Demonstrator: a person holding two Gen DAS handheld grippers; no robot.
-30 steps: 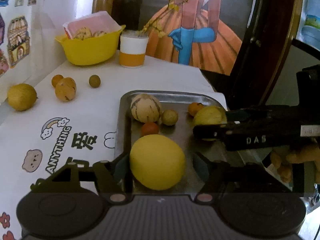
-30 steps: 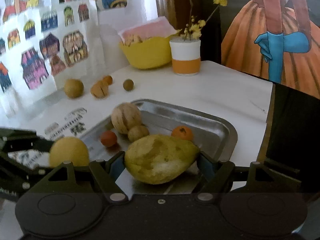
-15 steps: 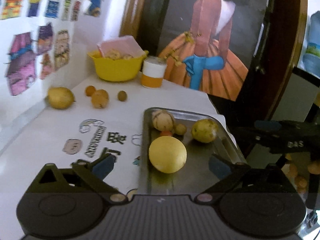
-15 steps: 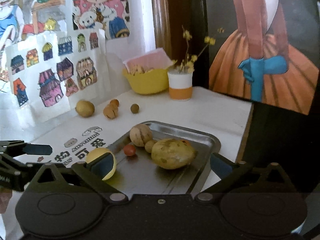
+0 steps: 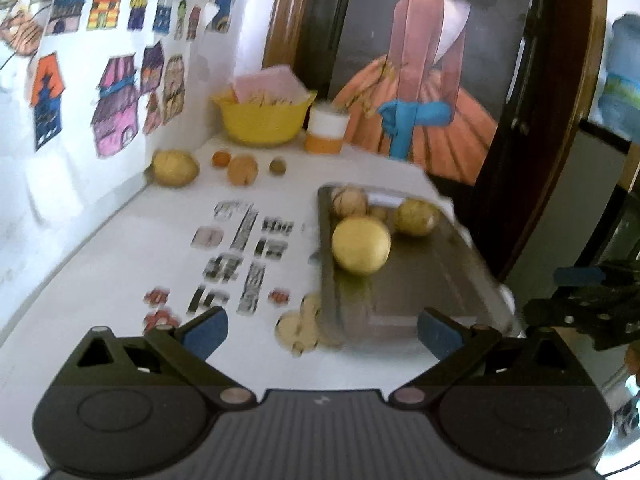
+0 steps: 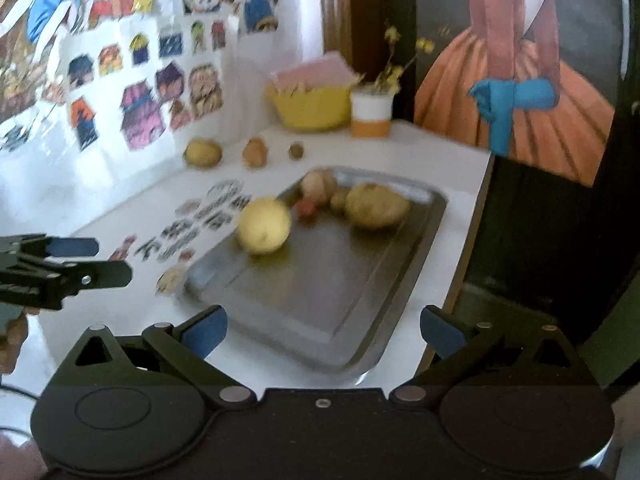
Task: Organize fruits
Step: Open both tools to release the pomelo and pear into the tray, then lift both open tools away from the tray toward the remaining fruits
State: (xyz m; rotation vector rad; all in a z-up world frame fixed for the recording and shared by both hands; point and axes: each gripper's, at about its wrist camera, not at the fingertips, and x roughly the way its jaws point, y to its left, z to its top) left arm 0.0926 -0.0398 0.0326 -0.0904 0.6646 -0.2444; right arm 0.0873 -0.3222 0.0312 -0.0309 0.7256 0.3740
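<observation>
Left wrist view: the left tongs (image 5: pixel 322 330) hang spread wide and empty above the near part of the white bench (image 5: pixel 120 264), their blue-padded fingertips (image 5: pixel 204 330) well apart. Between and beyond them a metal tray (image 5: pixel 416 292) lies on the bench near its right edge, with printed cartoon stickers (image 5: pixel 244 248) just left of it. On the tray's far half sit a round yellow fruit (image 5: pixel 361 245), a knobbly yellow-green fruit (image 5: pixel 415 217) to its right, and a striped pale fruit (image 5: pixel 349 201) at the far corner; the picture is blurred, so smaller pieces there are hard to make out. Farther back on the bare bench lie four loose fruits in a row: a large yellow one (image 5: pixel 175 168), a small orange one (image 5: pixel 221 158), a tan one (image 5: pixel 242 169) and a small brown-green one (image 5: pixel 277 166). Behind them stand a yellow bowl (image 5: pixel 262 120) and a white-and-orange cup (image 5: pixel 326 130) against the wall. In the right wrist view, the right tongs (image 6: pixel 323 330) are likewise spread and hold nothing, hovering over the tray's near end (image 6: pixel 320 300). The left tongs show at the left edge, off the tray. A small red fruit (image 6: pixel 307 208) lies between the round yellow fruit and the knobbly one.
</observation>
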